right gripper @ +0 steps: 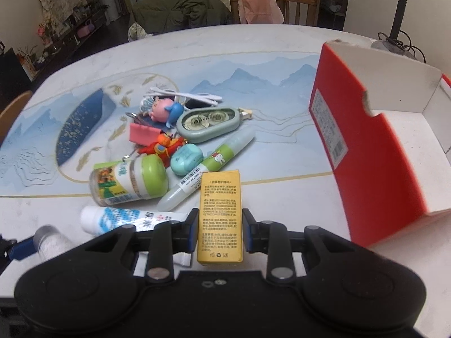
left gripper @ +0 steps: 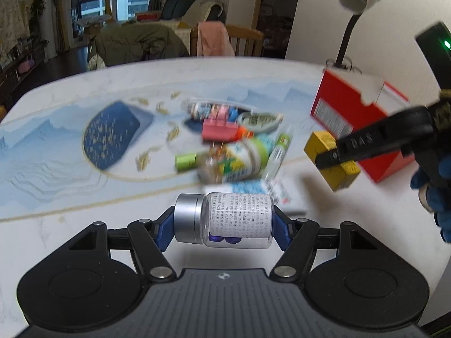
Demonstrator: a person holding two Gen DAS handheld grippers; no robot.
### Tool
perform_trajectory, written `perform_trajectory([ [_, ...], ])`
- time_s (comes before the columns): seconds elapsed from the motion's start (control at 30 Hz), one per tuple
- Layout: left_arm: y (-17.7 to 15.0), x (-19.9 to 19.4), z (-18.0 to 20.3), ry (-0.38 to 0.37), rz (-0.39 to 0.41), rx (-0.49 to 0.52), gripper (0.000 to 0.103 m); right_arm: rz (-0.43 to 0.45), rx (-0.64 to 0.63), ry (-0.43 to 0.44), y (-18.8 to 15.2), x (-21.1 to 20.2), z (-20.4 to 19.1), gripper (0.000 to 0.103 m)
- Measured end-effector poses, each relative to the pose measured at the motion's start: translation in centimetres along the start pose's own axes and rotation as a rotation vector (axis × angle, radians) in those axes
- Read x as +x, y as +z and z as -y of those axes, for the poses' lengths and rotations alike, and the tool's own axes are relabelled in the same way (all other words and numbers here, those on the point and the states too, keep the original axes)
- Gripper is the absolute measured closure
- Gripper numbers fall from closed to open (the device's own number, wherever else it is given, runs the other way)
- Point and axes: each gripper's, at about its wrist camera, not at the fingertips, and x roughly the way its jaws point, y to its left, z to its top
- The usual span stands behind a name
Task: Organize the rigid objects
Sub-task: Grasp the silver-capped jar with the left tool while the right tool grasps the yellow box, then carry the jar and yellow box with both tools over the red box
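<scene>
Clutter of small things lies heaped mid-bench (right gripper: pixel 253 45), a green-capped jar (right gripper: pixel 129 181) and a white tube (right gripper: pixel 112 219) nearest. Lower left, the left gripper (left gripper: pixel 222 219) is clamped on a clear bottle with a silver cap (left gripper: pixel 225 218), held sideways above the bench. Further right, the right gripper (right gripper: pixel 220 229) pinches a yellow box (right gripper: pixel 220 217) upright, beside the open red box (right gripper: pixel 375 140).
</scene>
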Motion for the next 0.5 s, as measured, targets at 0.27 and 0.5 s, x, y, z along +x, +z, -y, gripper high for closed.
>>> perform_trajectory([
  [0.27, 4.6, -2.0, 2.7, -0.028, 0.077, 0.052, 0.035, 0.057, 0.012, 0.048, 2.0, -5.7, 2.7, 0.074],
  [0.5, 8.9, -2.0, 6.5, -0.043, 0.105, 0.080, 0.035, 0.110, 0.027, 0.067, 3.7, -8.7, 7.2, 0.074],
])
